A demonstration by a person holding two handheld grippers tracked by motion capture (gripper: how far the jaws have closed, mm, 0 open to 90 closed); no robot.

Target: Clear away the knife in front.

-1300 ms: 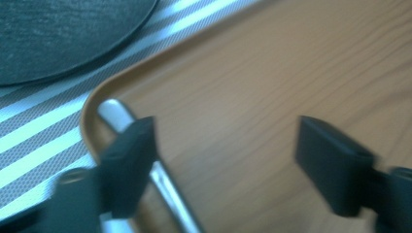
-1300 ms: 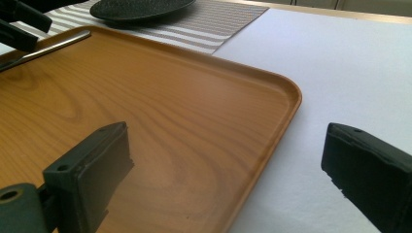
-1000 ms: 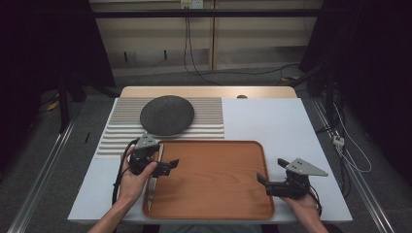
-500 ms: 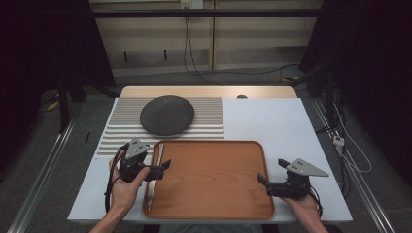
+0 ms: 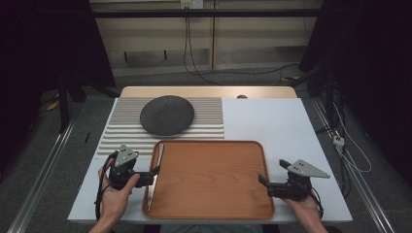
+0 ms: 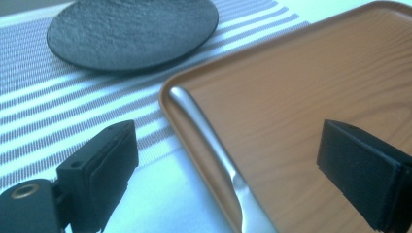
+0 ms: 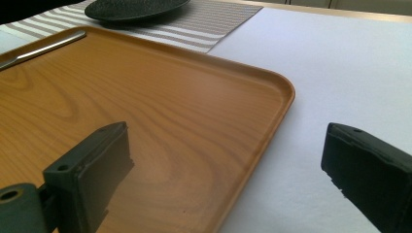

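A brown wooden tray (image 5: 214, 194) lies at the front middle of the white table. A silver knife (image 5: 158, 156) lies inside it along its left rim. My left gripper (image 5: 151, 174) is open beside that rim. In the left gripper view, the left gripper (image 6: 231, 141) straddles the knife (image 6: 204, 131), one jaw over the table, the other over the tray (image 6: 291, 87). My right gripper (image 5: 273, 172) is open at the tray's right rim. In the right gripper view, the right gripper (image 7: 228, 145) has one jaw over the tray (image 7: 286, 92) and one over the table, holding nothing.
A dark round plate (image 5: 167, 115) sits on a striped placemat (image 5: 121, 136) behind the tray, also seen as the plate (image 6: 131, 29) close ahead of the left gripper. Bare white table (image 5: 272, 121) lies to the right. The table's front edge is just behind both hands.
My left gripper has drawn back toward the person and slightly left, along the tray's left rim. The right gripper has hardly moved.
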